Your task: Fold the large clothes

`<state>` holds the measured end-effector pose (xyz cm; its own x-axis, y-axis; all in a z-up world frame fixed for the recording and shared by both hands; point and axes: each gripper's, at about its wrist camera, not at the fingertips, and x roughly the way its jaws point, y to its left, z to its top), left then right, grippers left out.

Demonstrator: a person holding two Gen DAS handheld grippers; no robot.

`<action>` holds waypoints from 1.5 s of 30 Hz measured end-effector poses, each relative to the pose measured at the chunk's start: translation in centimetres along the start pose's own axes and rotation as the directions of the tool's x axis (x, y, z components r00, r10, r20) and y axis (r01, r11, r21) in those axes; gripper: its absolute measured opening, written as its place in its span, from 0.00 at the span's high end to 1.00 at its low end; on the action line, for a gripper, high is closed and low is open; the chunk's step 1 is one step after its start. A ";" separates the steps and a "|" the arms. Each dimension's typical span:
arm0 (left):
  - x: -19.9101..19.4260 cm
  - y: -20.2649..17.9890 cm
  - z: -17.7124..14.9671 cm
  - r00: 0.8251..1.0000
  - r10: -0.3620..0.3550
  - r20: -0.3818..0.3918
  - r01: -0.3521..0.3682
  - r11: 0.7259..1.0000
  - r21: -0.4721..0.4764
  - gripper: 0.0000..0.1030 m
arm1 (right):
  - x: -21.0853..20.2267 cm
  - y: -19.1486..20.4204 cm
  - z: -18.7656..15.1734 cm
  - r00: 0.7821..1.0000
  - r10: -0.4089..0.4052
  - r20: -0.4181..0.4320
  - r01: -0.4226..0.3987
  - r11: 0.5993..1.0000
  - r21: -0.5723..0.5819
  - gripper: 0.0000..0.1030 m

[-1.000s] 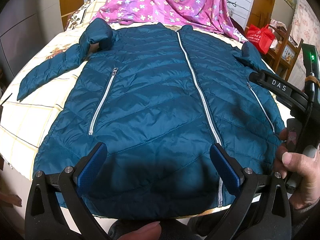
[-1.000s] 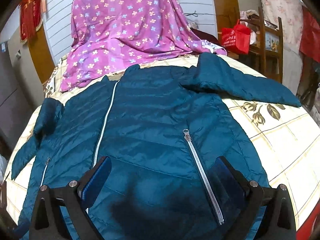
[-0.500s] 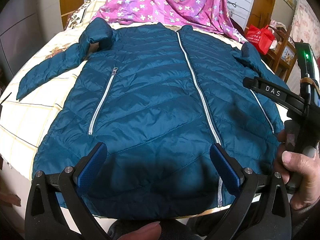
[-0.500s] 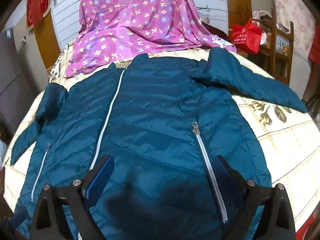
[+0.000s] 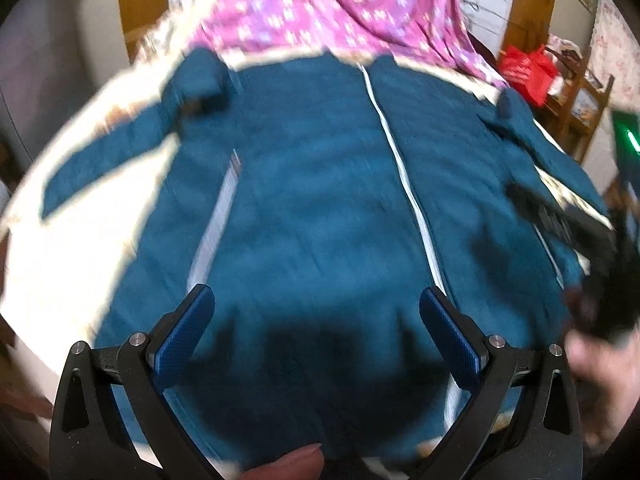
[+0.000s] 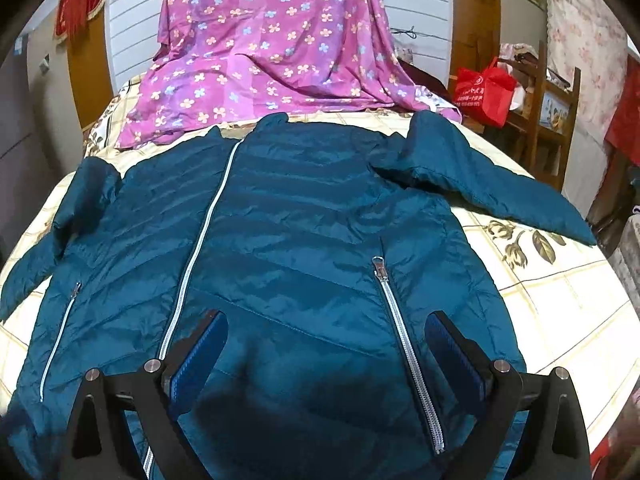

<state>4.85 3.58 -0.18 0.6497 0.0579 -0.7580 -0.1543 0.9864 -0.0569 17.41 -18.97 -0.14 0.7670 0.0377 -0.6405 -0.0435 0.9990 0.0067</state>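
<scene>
A teal quilted jacket (image 5: 312, 208) lies front up and zipped on a cream patterned bedspread (image 6: 560, 304), both sleeves spread outward; it also shows in the right wrist view (image 6: 304, 240). My left gripper (image 5: 316, 320) is open and empty above the jacket's lower hem, left of the centre zip. My right gripper (image 6: 326, 344) is open and empty above the hem, between the centre zip and the right pocket zip (image 6: 404, 340). The right gripper also shows at the right edge of the blurred left wrist view (image 5: 560, 216).
A pink flowered sheet (image 6: 272, 52) hangs at the head of the bed. A red bag (image 6: 484, 92) and a wooden shelf (image 6: 556, 108) stand at the right. The bed's edge runs just under the jacket's hem.
Both grippers have moved forward over the jacket, away from the hem edge. The left wrist view is now motion-blurred. Both grippers stay open.
</scene>
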 end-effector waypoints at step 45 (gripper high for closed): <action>13.5 3.2 4.6 0.995 0.066 -0.078 -0.068 0.997 -0.026 0.00 | 5.7 0.9 -2.9 0.972 0.005 -0.235 -0.016 0.999 -0.044 0.00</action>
<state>16.49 8.26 -7.59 0.5782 0.1107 -0.8084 -0.2178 0.9757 -0.0222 19.86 -17.96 -5.98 0.5952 0.0363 -0.8027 -0.0839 0.9963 -0.0171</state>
